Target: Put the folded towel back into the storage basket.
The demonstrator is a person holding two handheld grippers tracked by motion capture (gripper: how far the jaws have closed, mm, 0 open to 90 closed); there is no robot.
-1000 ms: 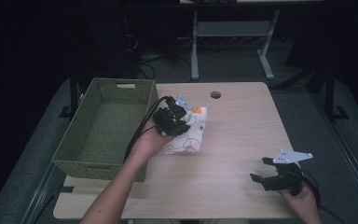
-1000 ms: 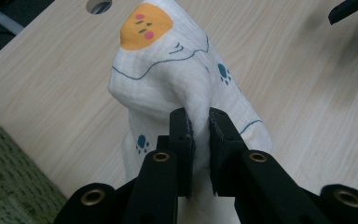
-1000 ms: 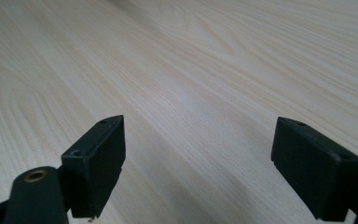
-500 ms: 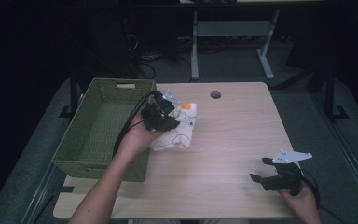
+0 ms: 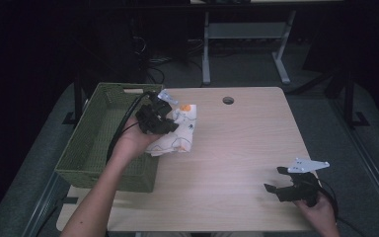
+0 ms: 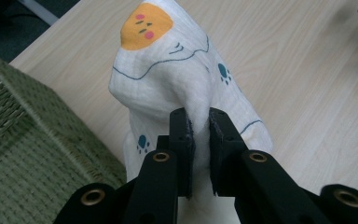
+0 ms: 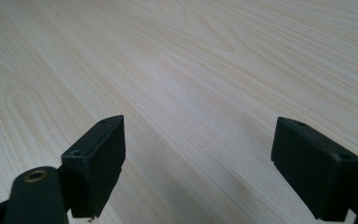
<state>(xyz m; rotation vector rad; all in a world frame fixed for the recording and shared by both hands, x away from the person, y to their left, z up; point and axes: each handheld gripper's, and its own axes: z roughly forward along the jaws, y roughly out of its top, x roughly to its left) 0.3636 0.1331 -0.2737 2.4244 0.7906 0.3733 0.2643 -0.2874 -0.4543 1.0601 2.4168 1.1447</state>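
Observation:
A white cloth [image 5: 180,134] printed with blue lines, paw prints and an orange face hangs off the table, beside the green basket. My left gripper [image 5: 164,121] is shut on a fold of it. In the left gripper view the cloth [image 6: 182,79] rises between the two black pads [image 6: 182,140], which pinch it. My right gripper [image 5: 275,181] rests near the table's front right corner, its jaws wide apart. In the right gripper view my right gripper [image 7: 198,154] has only bare wood between its pads.
A green woven basket [image 5: 86,148] stands along the table's left side, its inside bare. The wooden table [image 5: 237,148] has a round cable hole [image 5: 228,100] near its far edge. Desk legs and cables lie on the dark floor behind.
My left gripper has lifted the cloth off the table and carried it left toward the basket's rim. The right gripper has stayed where it was.

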